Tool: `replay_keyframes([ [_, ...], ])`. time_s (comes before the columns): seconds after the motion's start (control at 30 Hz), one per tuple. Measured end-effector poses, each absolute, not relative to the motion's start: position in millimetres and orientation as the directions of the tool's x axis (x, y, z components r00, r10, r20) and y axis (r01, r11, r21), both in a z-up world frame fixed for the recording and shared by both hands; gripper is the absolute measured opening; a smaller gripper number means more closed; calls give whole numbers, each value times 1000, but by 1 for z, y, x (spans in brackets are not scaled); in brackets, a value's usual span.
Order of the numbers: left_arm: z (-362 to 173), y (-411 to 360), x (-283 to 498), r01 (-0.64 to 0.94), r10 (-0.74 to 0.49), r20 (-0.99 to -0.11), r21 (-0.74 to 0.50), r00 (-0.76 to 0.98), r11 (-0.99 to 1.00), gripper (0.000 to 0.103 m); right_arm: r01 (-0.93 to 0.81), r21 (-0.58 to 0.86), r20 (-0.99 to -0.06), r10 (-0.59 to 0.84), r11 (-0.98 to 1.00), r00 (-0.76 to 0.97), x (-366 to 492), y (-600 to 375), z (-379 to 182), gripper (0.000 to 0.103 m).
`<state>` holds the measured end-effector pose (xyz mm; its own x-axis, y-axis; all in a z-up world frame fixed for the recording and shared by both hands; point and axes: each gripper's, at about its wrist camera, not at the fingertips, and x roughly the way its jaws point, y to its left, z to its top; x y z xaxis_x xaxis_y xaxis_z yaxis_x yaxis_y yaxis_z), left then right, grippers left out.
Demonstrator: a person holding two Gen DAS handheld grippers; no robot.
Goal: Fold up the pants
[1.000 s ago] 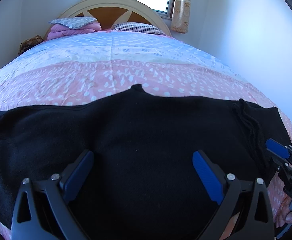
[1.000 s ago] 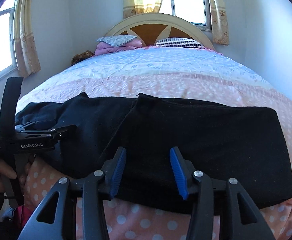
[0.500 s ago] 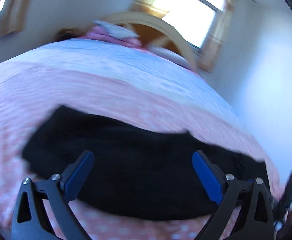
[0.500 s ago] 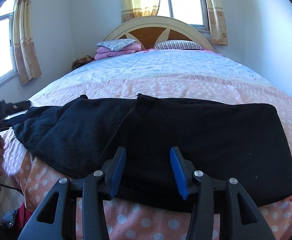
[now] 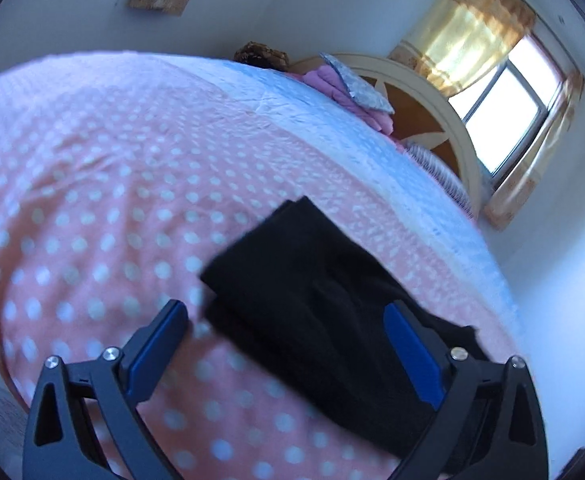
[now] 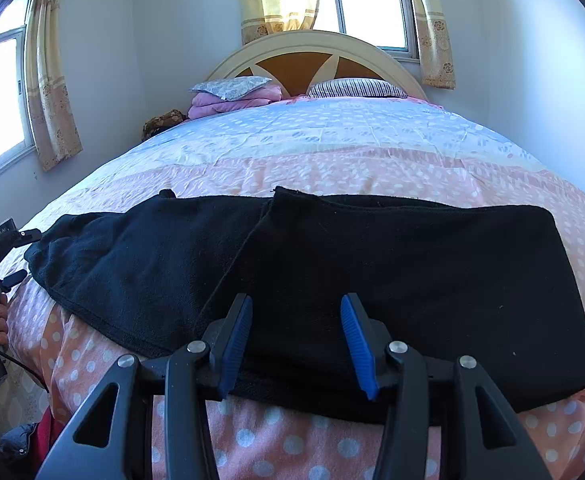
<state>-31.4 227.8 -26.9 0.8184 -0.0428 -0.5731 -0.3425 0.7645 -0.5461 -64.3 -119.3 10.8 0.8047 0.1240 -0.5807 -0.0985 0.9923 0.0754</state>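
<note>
Left gripper [image 5: 284, 344] swung out past end of black pants [image 6: 332, 280], now tilted; my jaws wide apart, nothing between. Right gripper [image 6: 296, 344] same spot, half apart, pinching nothing. Pants lie flat across near edge of pink dotted bed [image 6: 332, 168].

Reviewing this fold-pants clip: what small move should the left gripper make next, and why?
Probably bring the left gripper, jaws wide and empty, down onto the free left end of the black pants. That end lies flat and unfolded on the bed, and the right gripper hovers open mid-garment.
</note>
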Motion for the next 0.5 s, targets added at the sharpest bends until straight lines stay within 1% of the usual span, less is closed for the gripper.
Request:
replay_keyframes([
  [0.1, -27, 218, -38, -394, -19, -577, -581, 817, 712, 100, -97, 74, -581, 122, 992, 805, -64, -119, 11, 49],
  [0.23, -28, 205, -30, -360, -57, -577, -580, 815, 731, 100, -97, 75, -581, 123, 992, 805, -65, -119, 11, 49],
  [0.33, -31, 217, -17, -336, -103, -533, -659, 840, 673, 100, -96, 76, -582, 123, 992, 804, -65, -119, 11, 49],
  [0.4, -31, 225, -15, -336, -103, -502, -703, 859, 627, 90, -97, 76, -582, 123, 992, 804, -65, -119, 11, 49],
  [0.43, -31, 226, -16, -330, -104, -490, -715, 866, 616, 71, -97, 75, -582, 123, 992, 804, -65, -119, 11, 49],
  [0.47, -33, 226, -14, -325, -113, -489, -718, 865, 616, 47, -96, 76, -581, 122, 992, 804, -65, -119, 11, 49],
  [0.5, -36, 226, -10, -322, -129, -498, -714, 857, 621, 34, -95, 77, -581, 122, 992, 805, -65, -119, 11, 49],
])
